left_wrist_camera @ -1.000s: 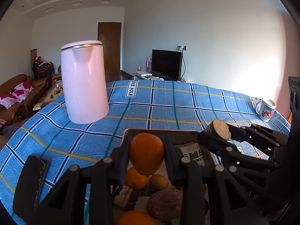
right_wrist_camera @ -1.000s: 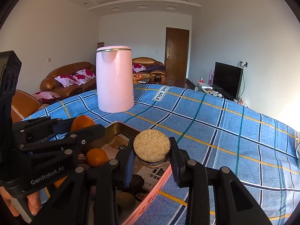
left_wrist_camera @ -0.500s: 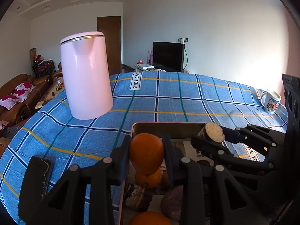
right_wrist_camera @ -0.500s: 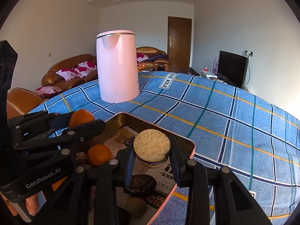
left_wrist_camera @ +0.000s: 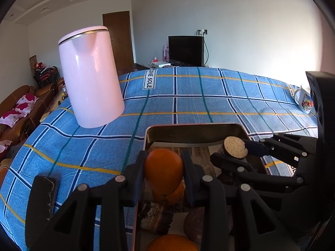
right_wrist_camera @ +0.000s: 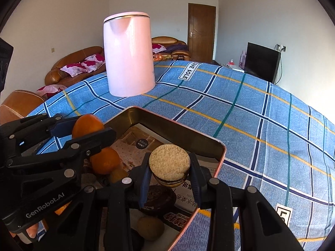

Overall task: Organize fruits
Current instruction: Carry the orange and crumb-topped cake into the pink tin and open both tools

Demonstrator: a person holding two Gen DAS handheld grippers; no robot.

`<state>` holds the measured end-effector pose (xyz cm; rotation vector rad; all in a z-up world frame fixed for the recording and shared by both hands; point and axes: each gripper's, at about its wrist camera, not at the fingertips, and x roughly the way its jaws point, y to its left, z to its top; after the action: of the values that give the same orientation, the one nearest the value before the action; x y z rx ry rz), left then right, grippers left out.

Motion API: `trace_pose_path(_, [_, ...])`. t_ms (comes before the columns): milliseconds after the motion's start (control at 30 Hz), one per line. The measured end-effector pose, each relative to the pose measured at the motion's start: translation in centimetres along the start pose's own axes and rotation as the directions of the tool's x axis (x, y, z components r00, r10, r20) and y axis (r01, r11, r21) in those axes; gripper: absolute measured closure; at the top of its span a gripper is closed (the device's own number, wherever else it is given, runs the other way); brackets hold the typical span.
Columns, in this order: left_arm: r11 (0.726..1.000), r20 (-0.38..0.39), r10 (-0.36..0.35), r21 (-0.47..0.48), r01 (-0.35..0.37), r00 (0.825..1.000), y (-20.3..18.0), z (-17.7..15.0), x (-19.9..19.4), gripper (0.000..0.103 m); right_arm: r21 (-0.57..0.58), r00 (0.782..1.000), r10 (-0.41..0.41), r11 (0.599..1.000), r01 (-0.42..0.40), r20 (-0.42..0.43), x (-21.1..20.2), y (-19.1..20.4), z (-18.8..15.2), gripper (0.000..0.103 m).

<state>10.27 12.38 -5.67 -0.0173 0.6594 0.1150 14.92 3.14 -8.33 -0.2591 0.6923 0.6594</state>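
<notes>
My left gripper (left_wrist_camera: 163, 167) is shut on an orange (left_wrist_camera: 162, 169) and holds it above the metal tray (left_wrist_camera: 188, 130). It shows in the right wrist view (right_wrist_camera: 89, 128) too. My right gripper (right_wrist_camera: 169, 167) is shut on a round sandwich biscuit (right_wrist_camera: 169, 163), held over the tray (right_wrist_camera: 167, 123); the biscuit also shows in the left wrist view (left_wrist_camera: 235, 149). In the tray lie another orange (right_wrist_camera: 105, 160), a dark chocolate cake (right_wrist_camera: 158, 196), a brown kiwi-like fruit (right_wrist_camera: 149, 228) and a purple-brown fruit (left_wrist_camera: 193, 222) on printed paper.
A tall pink kettle (left_wrist_camera: 91, 77) stands on the blue checked tablecloth (left_wrist_camera: 188, 100) behind the tray. A black phone (left_wrist_camera: 41, 198) lies at the left front. A printed mug (left_wrist_camera: 304, 101) stands at the far right. Sofas and a TV lie beyond the table.
Both grippers have dropped lower and nearer over the tray, still holding the orange and the biscuit. The kettle and the tray's far rim now look closer.
</notes>
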Motion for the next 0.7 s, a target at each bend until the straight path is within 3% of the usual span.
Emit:
trace_pose_path(500, [1.0, -0.014, 0.019, 0.017, -0.019, 1.0, -0.3, 0.0, 0.1, 0.067, -0.008, 1.0, 0.0, 1.0, 0.0, -0.014, -0.3, 0.1, -0.3, 0.067])
trace_pose_path(700, [0.999, 0.007, 0.043, 0.004, -0.043, 0.999, -0.1, -0.2, -0.6, 0.049, -0.024, 0.999, -0.038, 0.999, 0.038, 0.008, -1.2, 0.2, -0.6, 0.065])
